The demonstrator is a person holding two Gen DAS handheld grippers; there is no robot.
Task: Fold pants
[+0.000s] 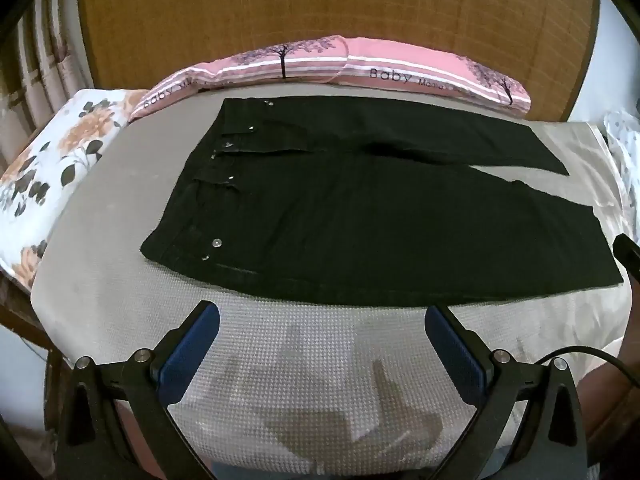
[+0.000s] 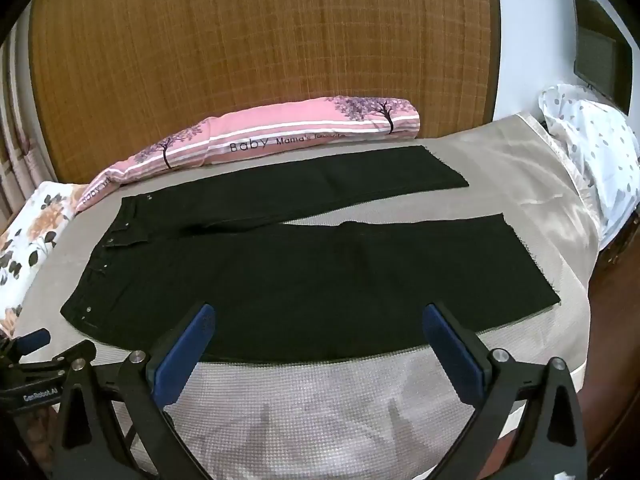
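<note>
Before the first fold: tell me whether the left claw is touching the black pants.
Apart. In the left wrist view the open left claw hovers short of the black pants, bare bedcover between.

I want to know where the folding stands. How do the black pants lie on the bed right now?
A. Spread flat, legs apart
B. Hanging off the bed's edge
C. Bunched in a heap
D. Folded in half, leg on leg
A: the pants lie flat on the bed, with a strip of cover showing between the two legs.
</note>
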